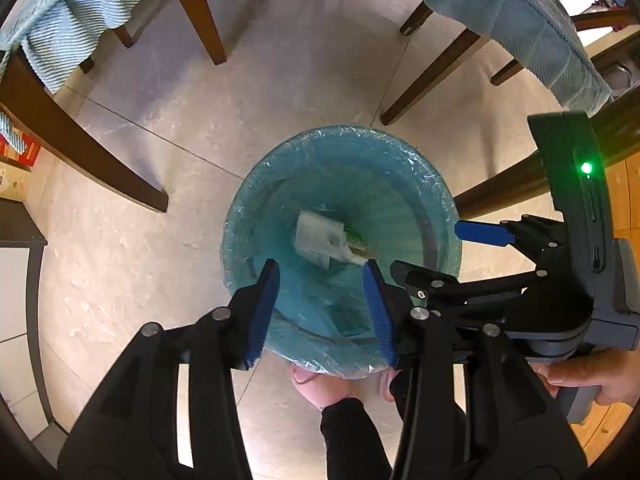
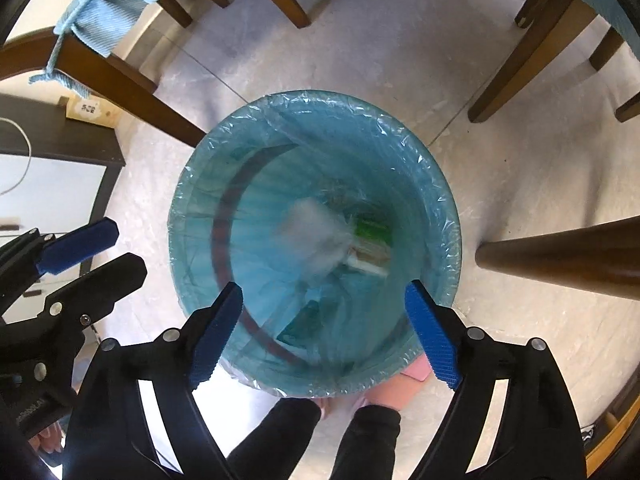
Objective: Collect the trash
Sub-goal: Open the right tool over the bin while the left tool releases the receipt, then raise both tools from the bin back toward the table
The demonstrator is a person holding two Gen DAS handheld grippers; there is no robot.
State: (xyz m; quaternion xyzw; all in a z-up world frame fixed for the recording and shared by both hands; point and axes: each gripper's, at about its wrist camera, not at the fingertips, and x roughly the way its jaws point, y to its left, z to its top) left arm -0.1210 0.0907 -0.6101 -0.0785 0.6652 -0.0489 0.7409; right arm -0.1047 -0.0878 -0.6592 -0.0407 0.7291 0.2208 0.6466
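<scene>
A round bin lined with a blue plastic bag stands on the floor; it also shows in the right wrist view. A pale carton, blurred, is in the air inside the bin, and shows in the right wrist view too. A green and white packet lies at the bottom. My left gripper is open and empty above the bin's near rim. My right gripper is open and empty above the bin, and appears at the right of the left wrist view.
Dark wooden chair legs and a table leg surround the bin on the pale tiled floor. Teal cloths hang from the chairs. A dark cabinet stands at the left. The person's legs and feet are below the bin.
</scene>
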